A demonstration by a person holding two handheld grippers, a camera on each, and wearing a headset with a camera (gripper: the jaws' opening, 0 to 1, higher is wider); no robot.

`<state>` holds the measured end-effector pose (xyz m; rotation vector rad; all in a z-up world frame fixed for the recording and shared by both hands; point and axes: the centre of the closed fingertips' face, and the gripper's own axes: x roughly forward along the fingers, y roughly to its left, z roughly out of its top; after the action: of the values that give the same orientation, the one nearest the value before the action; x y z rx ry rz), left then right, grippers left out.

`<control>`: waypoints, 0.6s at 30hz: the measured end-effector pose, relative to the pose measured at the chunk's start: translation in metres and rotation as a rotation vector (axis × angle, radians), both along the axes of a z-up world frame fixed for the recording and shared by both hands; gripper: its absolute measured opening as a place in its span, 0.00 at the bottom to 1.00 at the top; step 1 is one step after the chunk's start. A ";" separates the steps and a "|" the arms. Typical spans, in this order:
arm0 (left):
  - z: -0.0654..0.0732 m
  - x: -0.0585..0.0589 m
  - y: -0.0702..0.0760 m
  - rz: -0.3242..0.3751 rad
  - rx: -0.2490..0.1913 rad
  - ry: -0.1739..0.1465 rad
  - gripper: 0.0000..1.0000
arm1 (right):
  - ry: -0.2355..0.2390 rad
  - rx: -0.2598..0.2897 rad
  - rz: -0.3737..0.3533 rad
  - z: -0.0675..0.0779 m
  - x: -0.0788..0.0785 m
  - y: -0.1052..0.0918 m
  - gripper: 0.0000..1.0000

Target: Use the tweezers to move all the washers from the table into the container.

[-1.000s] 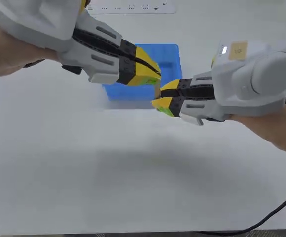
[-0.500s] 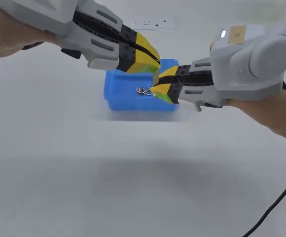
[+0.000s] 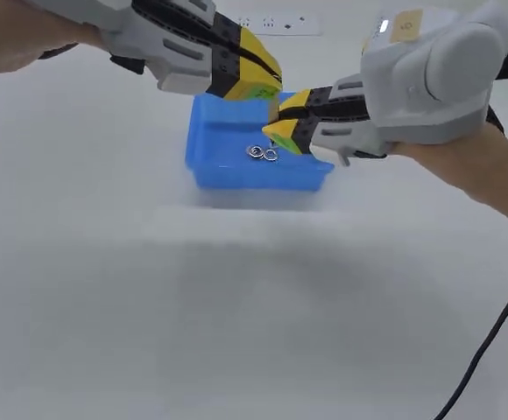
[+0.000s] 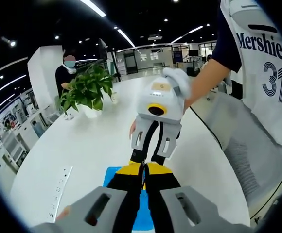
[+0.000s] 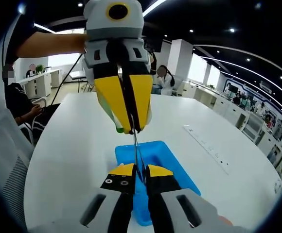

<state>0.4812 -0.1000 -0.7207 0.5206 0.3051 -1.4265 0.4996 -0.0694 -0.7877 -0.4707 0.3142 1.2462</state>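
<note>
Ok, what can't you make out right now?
Washer count: head view, the washers in the container are tiny and overlap; the right gripper covers the floor beside them.
Tweezers' ends: right gripper view, the tweezers run into both grippers' jaws.
Behind the container: head view, the left gripper hides the table.

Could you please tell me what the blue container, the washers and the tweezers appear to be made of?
The container: likely moulded plastic, uniform matte blue with rounded edges. The washers: apparently metal, silvery rings with bright glints. The tweezers: probably steel, a thin grey strip; too slim to be sure.
</note>
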 end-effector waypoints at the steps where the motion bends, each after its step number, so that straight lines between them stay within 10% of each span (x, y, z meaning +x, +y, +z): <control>1: -0.002 0.002 0.000 0.002 0.001 -0.003 0.06 | 0.004 0.000 0.004 -0.004 0.002 0.001 0.09; 18: -0.027 0.013 0.005 0.038 0.006 0.045 0.06 | 0.021 -0.029 -0.002 -0.030 0.010 0.002 0.09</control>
<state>0.4945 -0.0950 -0.7476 0.4858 0.3535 -1.4020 0.5094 -0.0677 -0.8175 -0.4823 0.3506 1.2465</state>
